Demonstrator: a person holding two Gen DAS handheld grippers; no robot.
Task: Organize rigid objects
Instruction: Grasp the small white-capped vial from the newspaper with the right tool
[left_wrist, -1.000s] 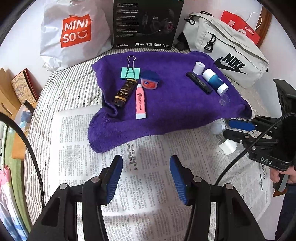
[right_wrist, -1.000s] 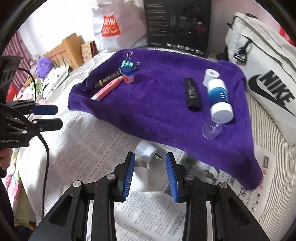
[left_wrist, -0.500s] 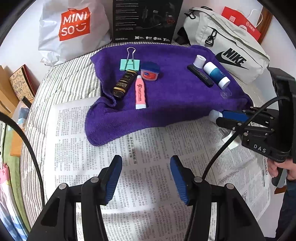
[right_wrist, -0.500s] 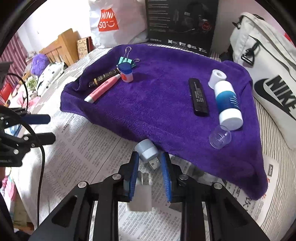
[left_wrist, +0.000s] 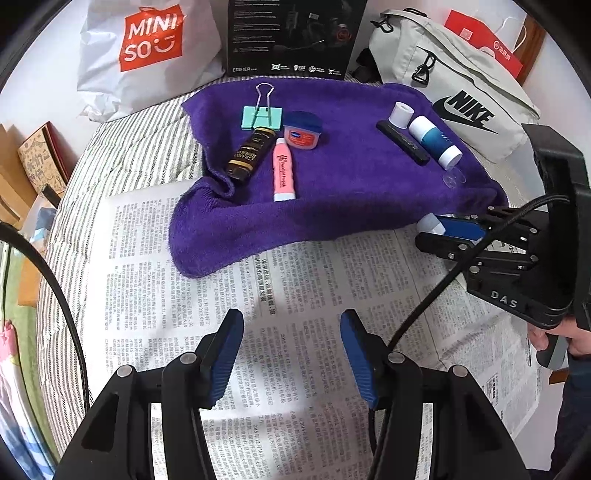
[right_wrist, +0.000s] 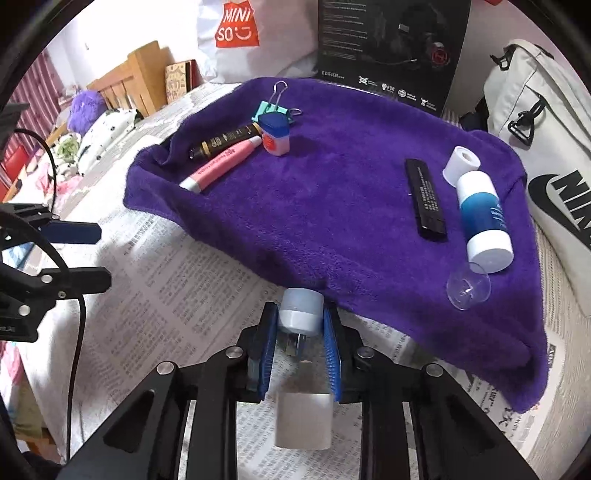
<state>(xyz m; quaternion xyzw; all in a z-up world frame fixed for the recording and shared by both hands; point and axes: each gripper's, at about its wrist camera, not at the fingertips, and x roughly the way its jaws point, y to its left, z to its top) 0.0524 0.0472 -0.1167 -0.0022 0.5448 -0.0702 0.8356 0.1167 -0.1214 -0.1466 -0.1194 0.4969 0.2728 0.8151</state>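
Plug, small, light, hard and smooth, lay on newspaper beside the towel; right gripper had clenched its round body, left gripper hung released.

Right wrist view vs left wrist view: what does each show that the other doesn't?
Right wrist only: the right claw shut on the small pale-blue USB plug, with the white rectangular cap below it, and a wooden bed frame in the background.

Left wrist only: the open left claw over bare printed newspaper, and a red paper bag behind the Nike bag.

Both: the purple fleece towel, mint binder clip, pink squeeze tube and blue-and-white bottle.
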